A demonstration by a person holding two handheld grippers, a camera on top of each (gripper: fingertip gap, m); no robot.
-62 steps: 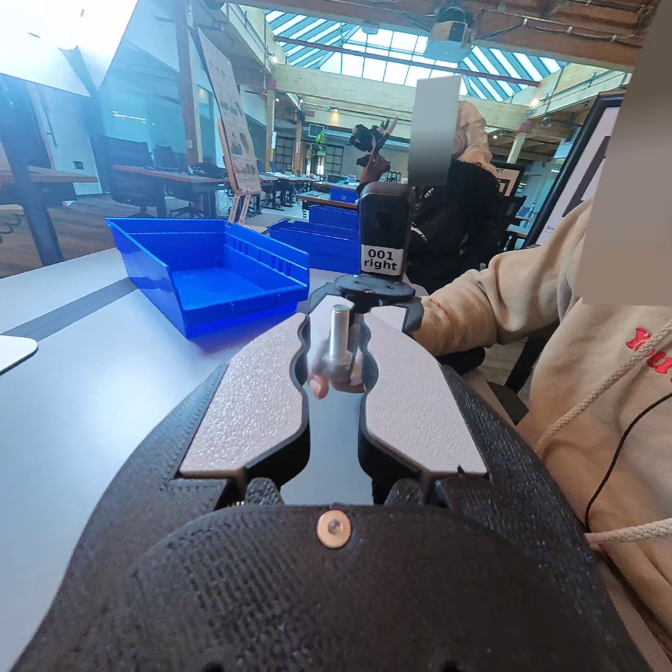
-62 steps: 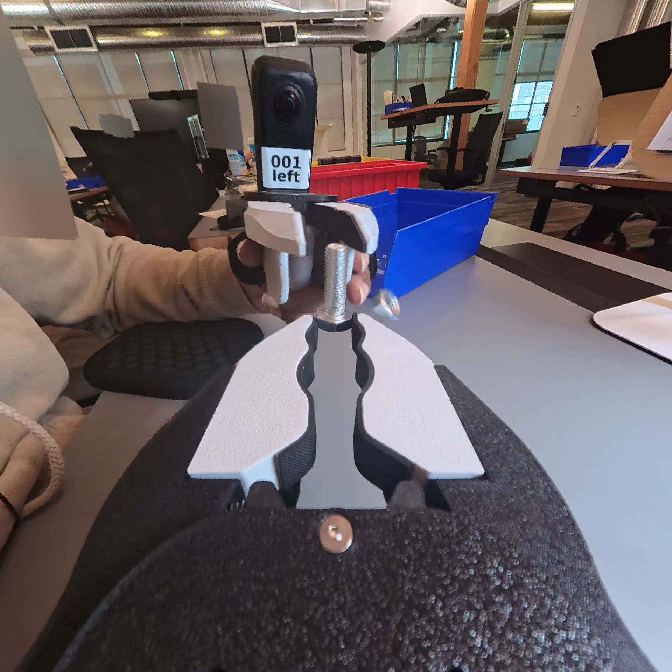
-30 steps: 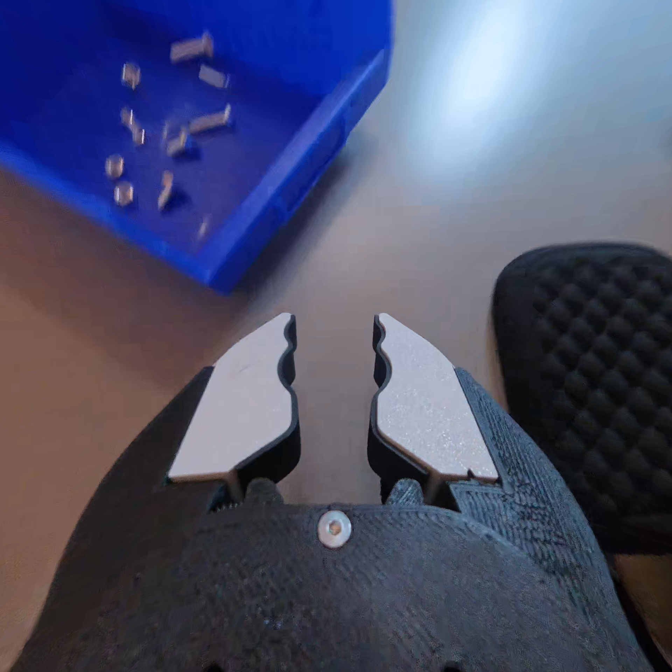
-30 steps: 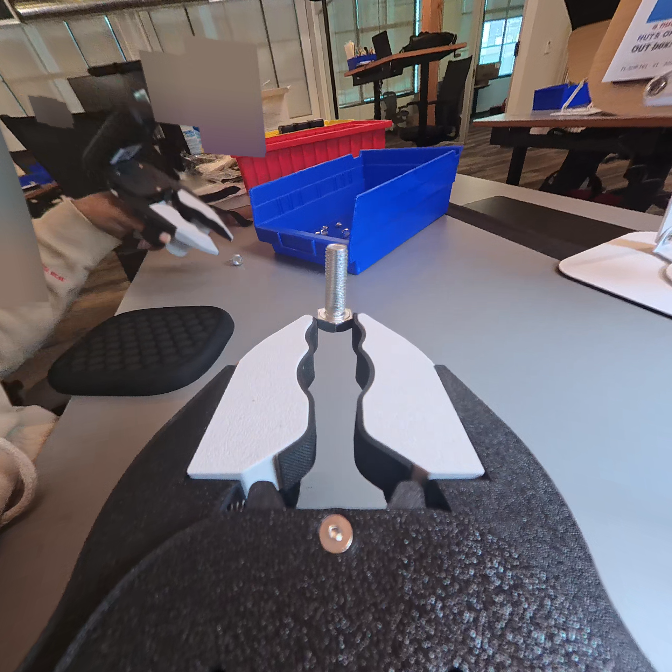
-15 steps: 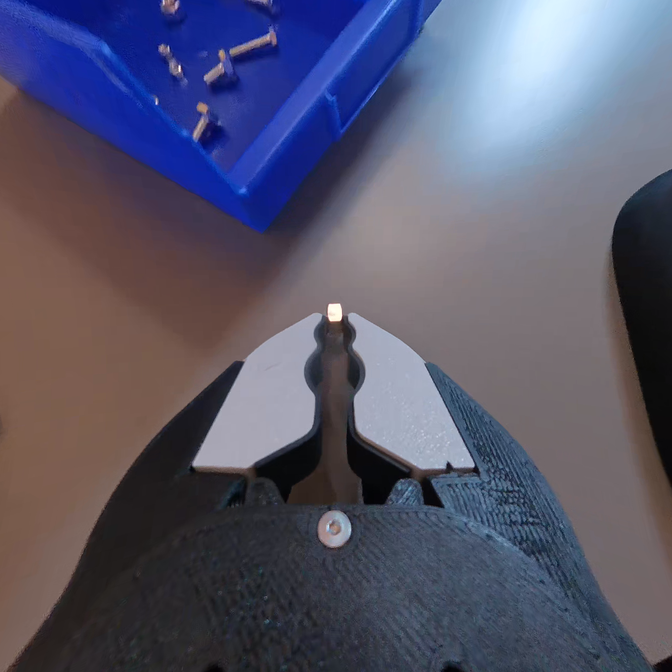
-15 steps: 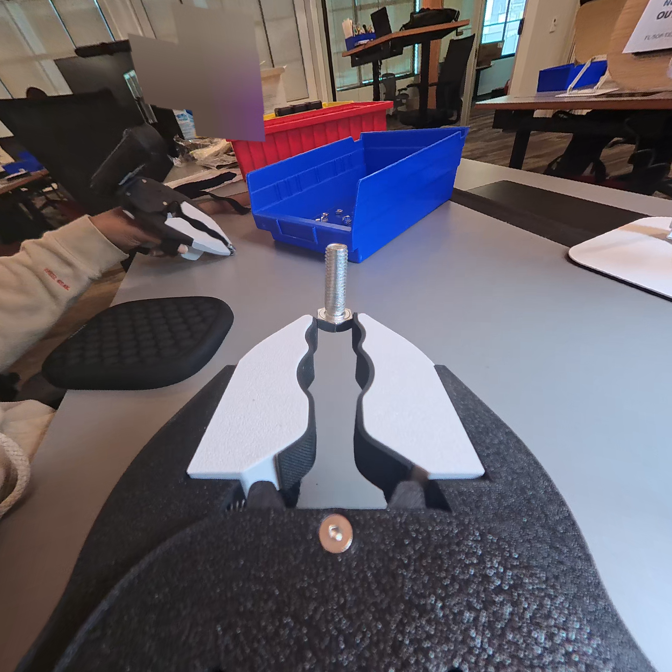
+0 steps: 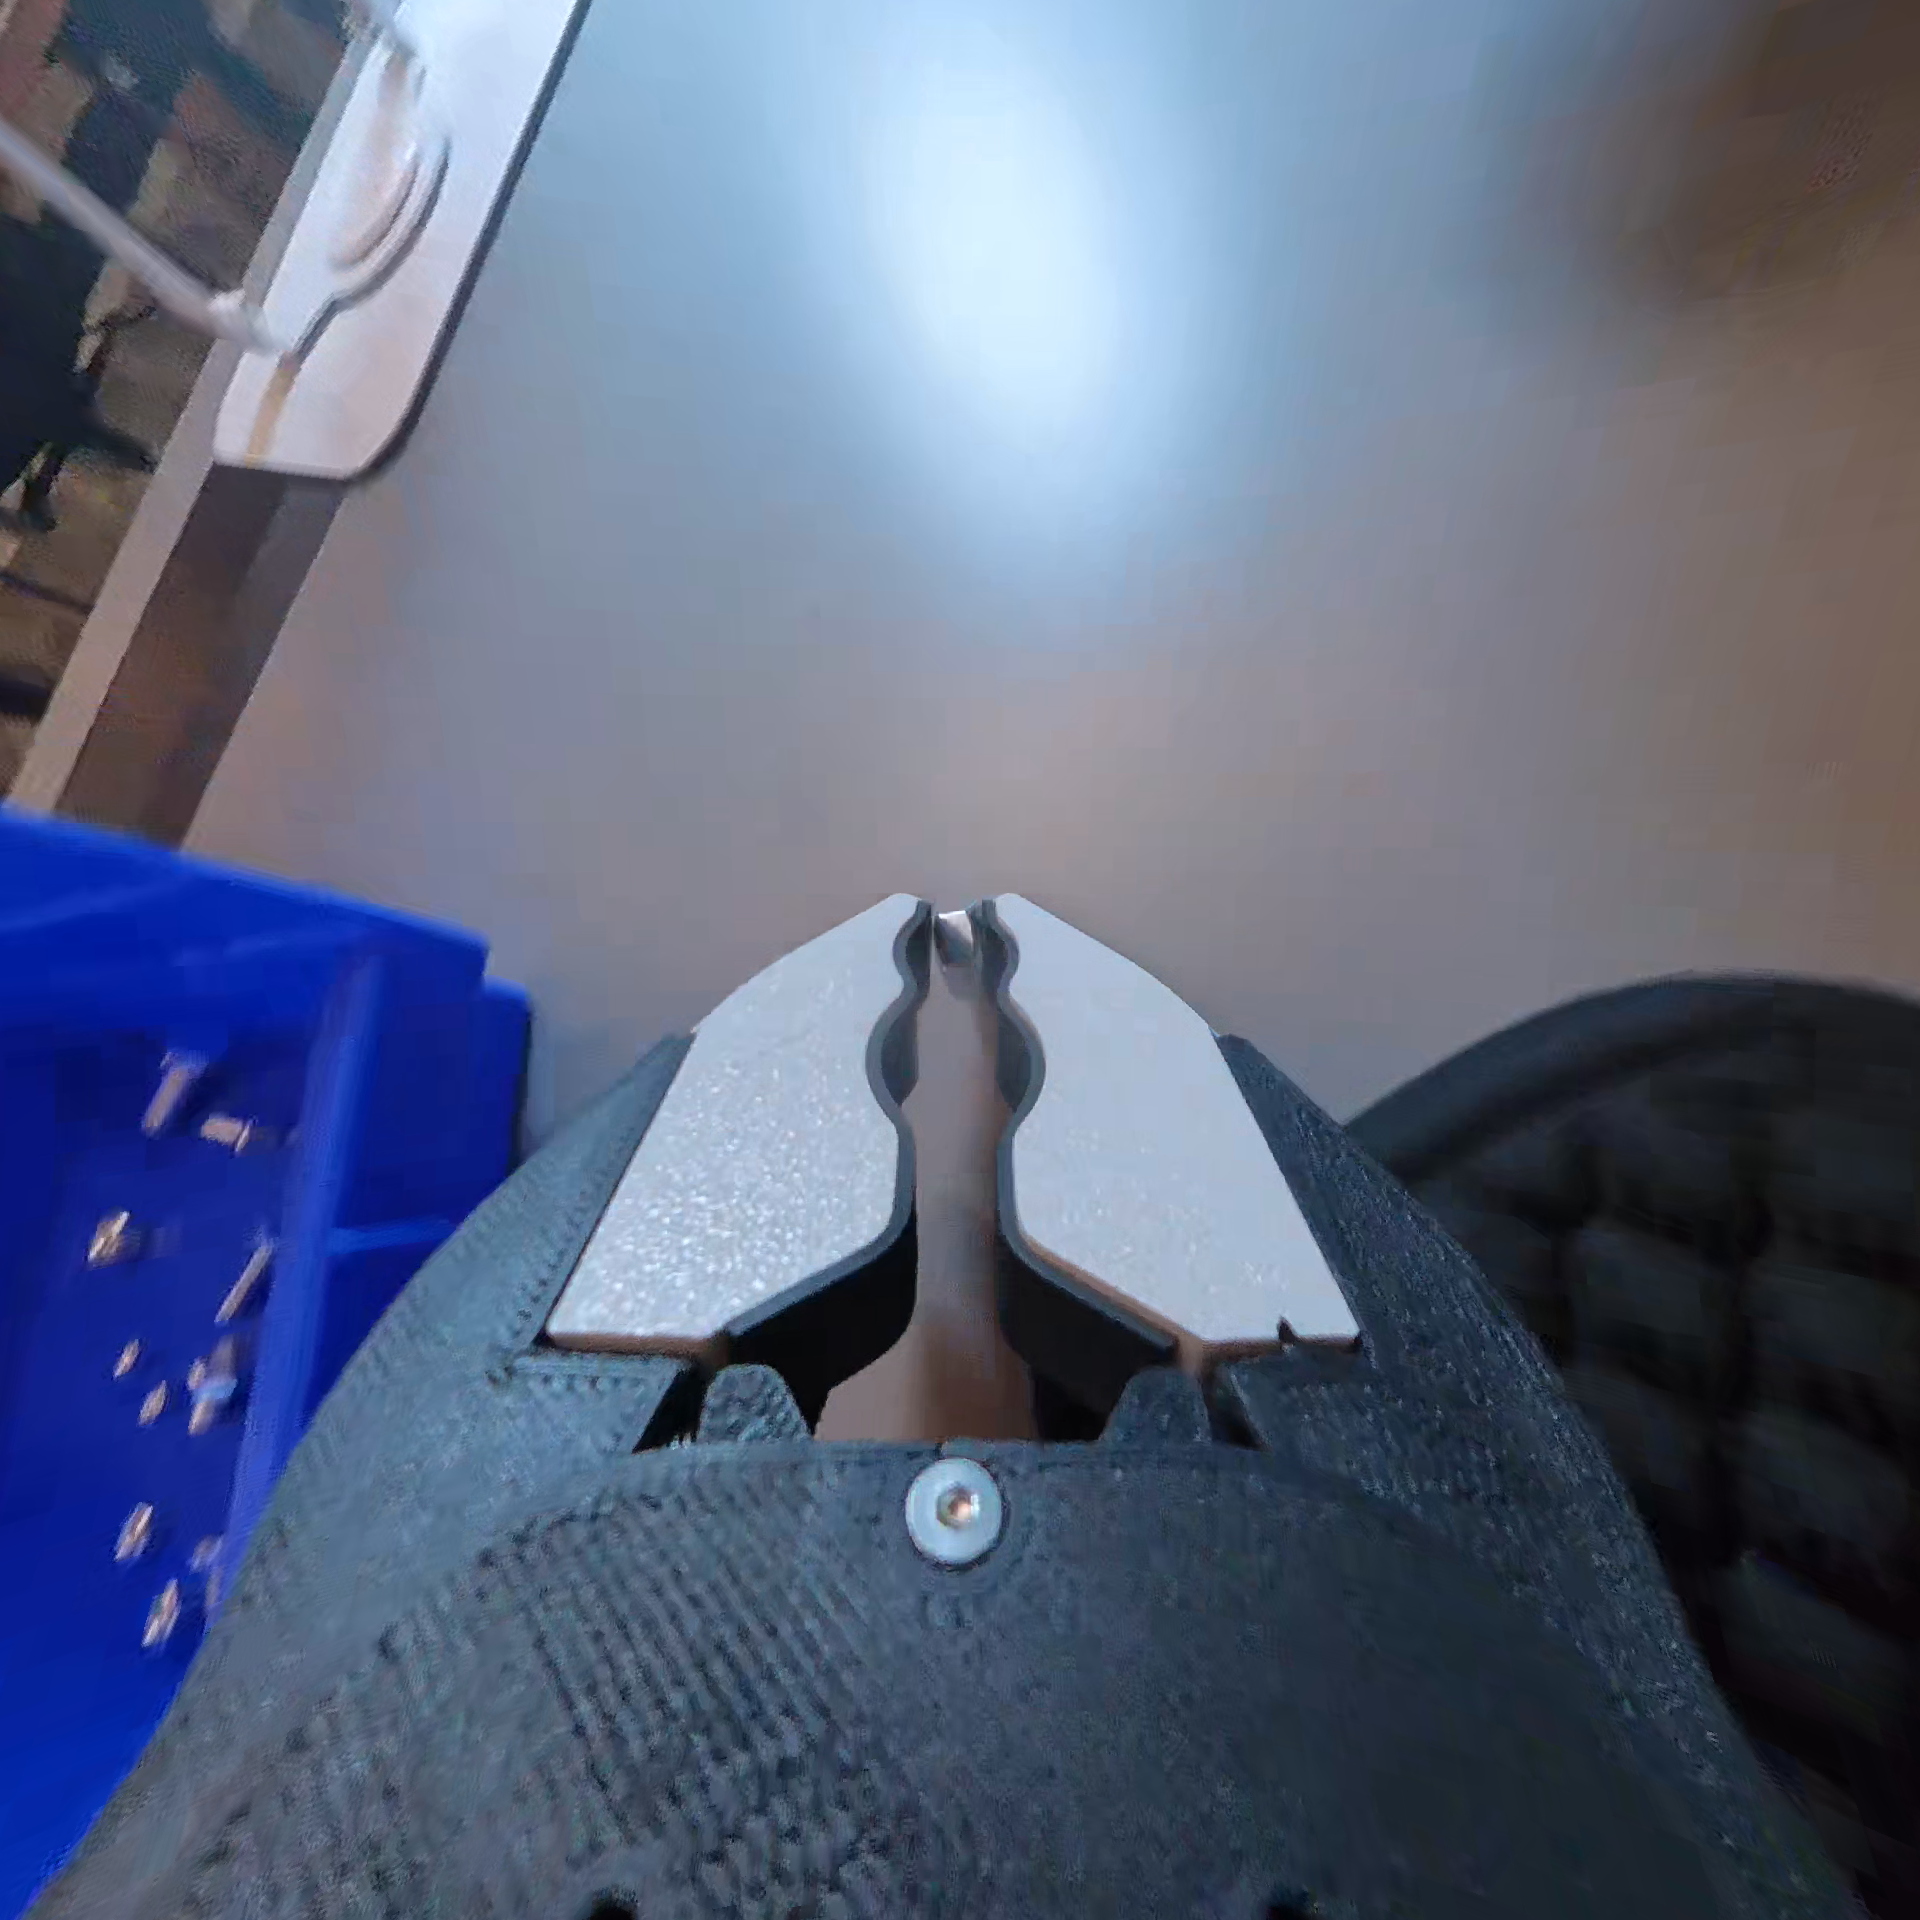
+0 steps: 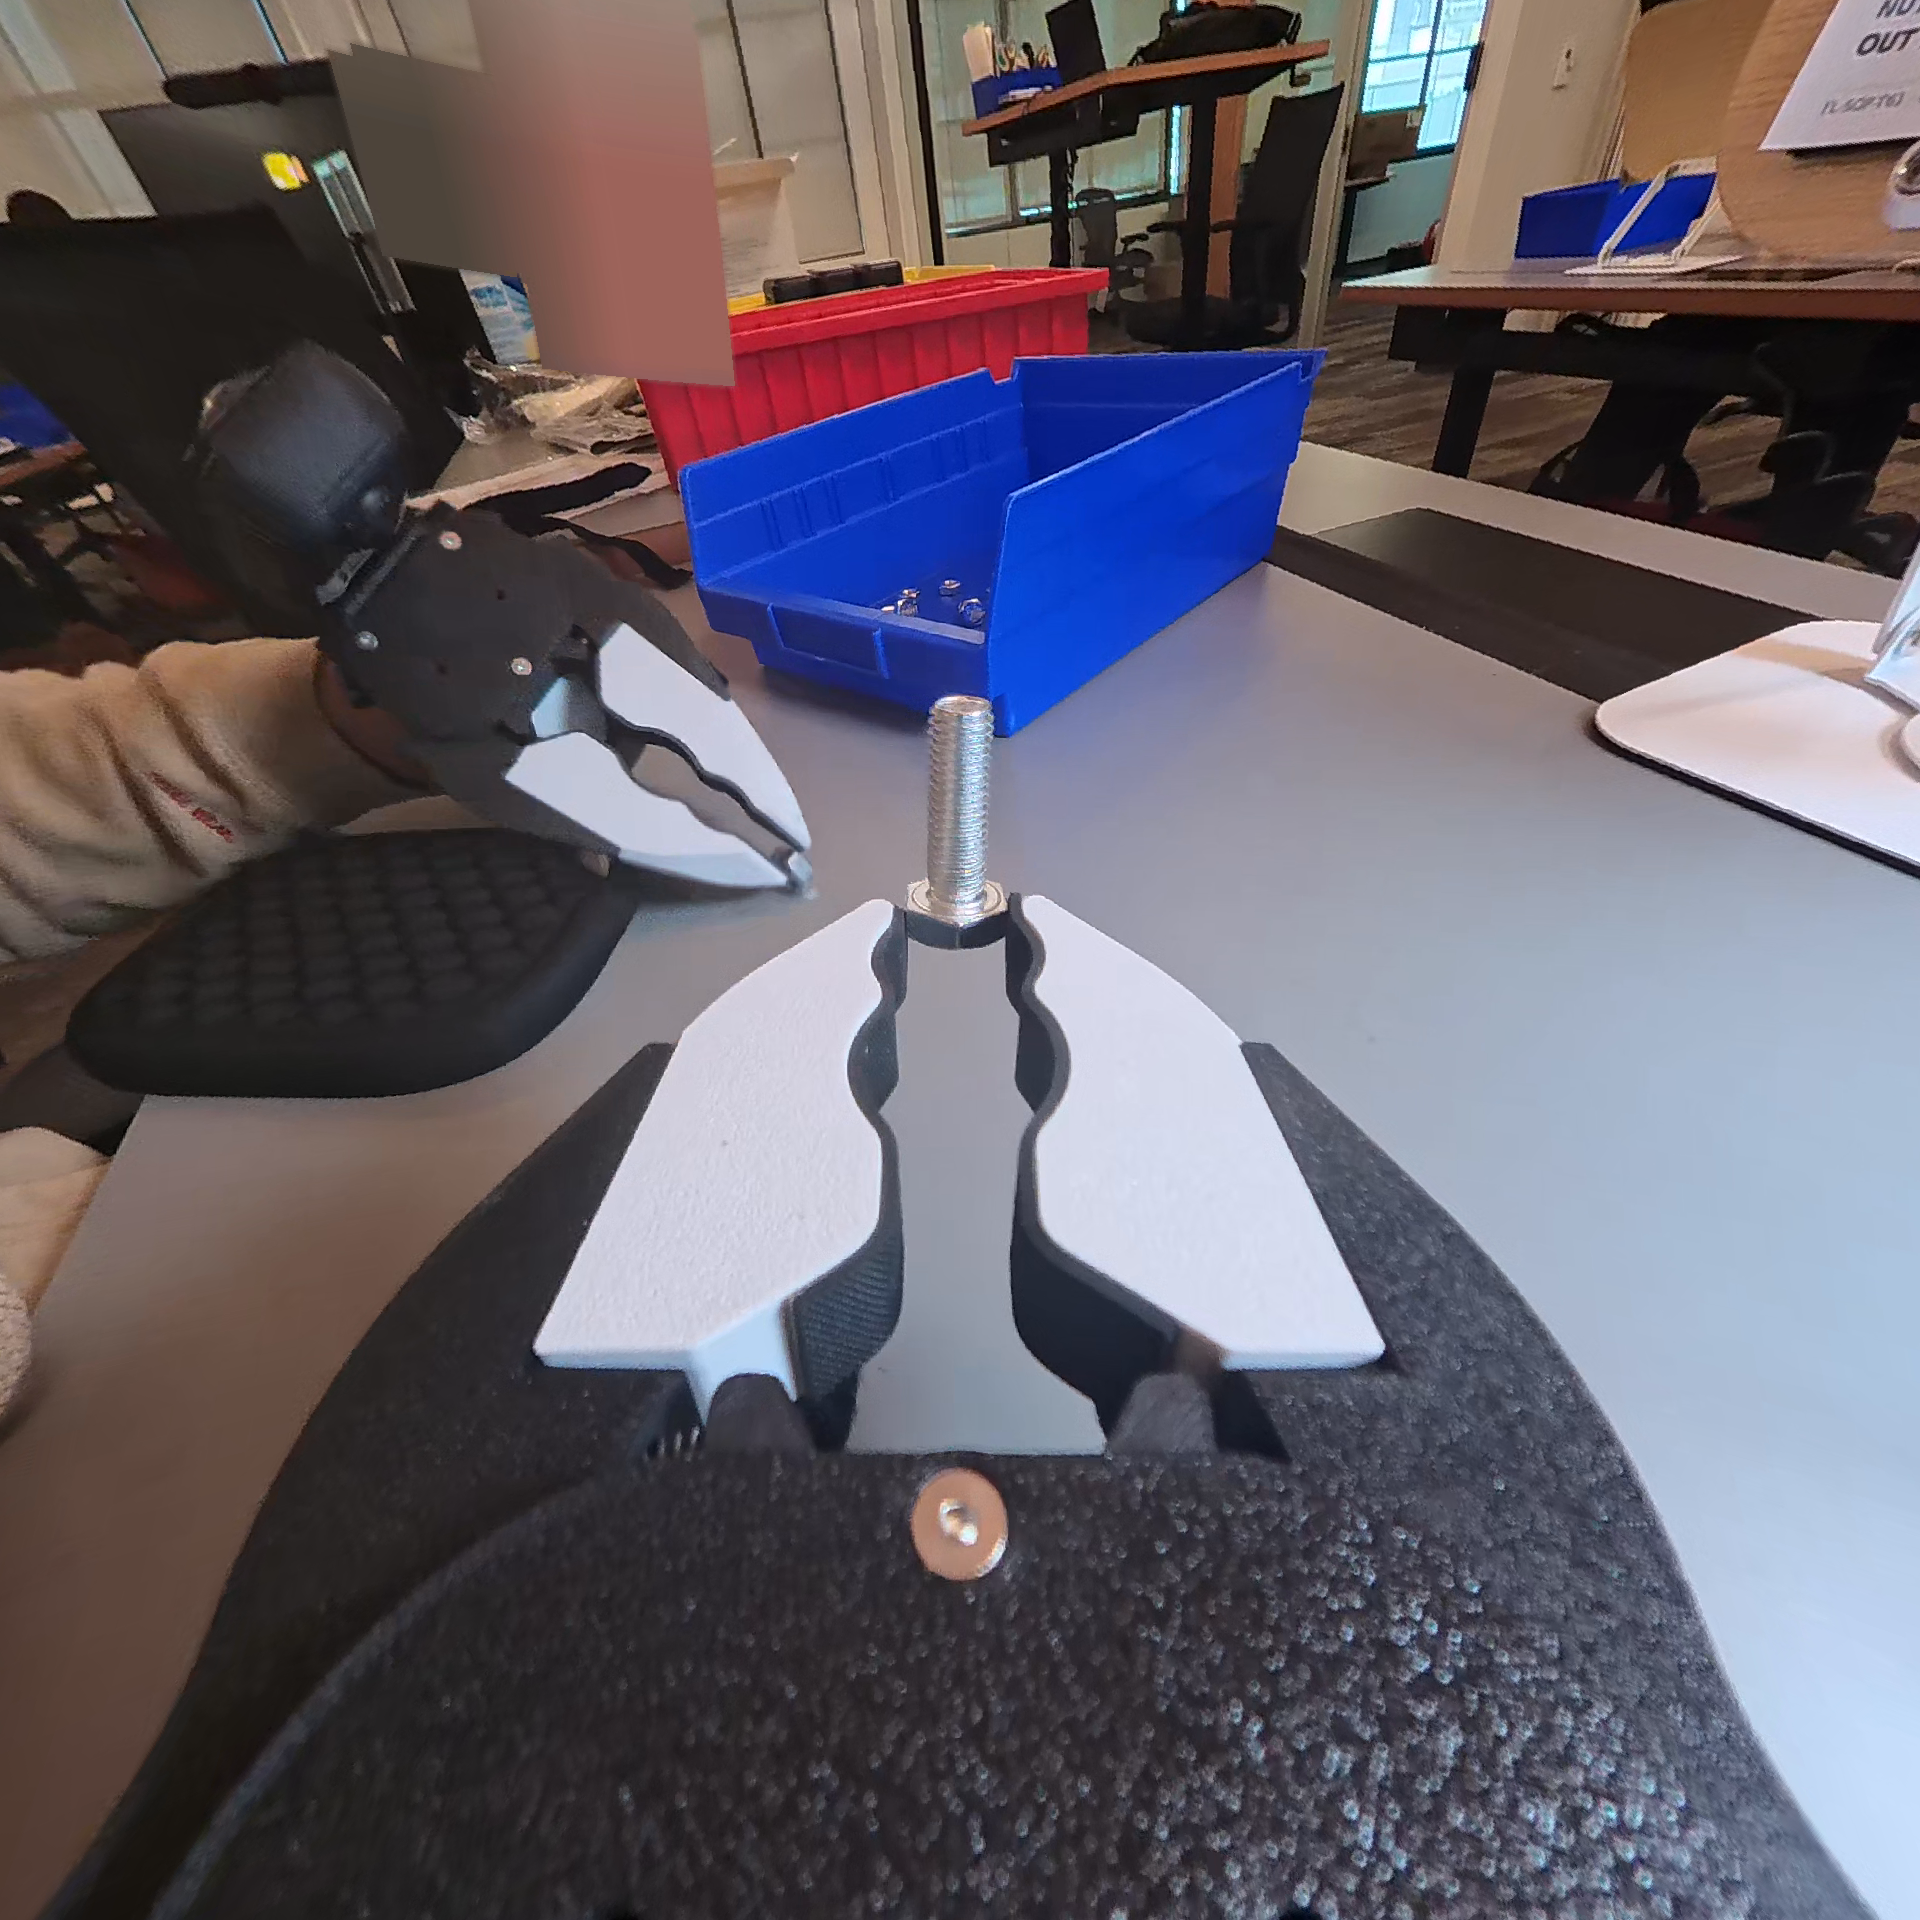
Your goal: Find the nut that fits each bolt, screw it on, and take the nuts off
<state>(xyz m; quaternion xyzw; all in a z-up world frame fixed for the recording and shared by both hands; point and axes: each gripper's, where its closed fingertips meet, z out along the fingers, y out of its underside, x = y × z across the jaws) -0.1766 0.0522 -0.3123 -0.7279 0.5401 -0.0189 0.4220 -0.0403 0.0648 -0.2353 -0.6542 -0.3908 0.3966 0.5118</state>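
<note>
Right tool (image 8: 956, 914): clamps upright bolt (image 8: 960, 800) by its head.
Left tool (image 7: 954, 920): pinches small nut (image 7: 952, 928), left of bolt.

My left wrist view looks steeply down, close over the table (image 7: 1039, 623). My right wrist view faces level across it. Both catch the blue bin (image 8: 1122, 540).

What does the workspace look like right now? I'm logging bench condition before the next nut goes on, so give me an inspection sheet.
Surface: grey table, bare between the grippers.
Job's things: bolt upright, thread up; small nut; blue bin with loose hardware.
Clutter: black padded rest; white pad; red bin behind.
Grippers: right gripper shut on the bolt's head; left gripper shut on the nut, low over the table.
Cables: nothing seen.
Surroundings: office desks, chairs, windows.
</note>
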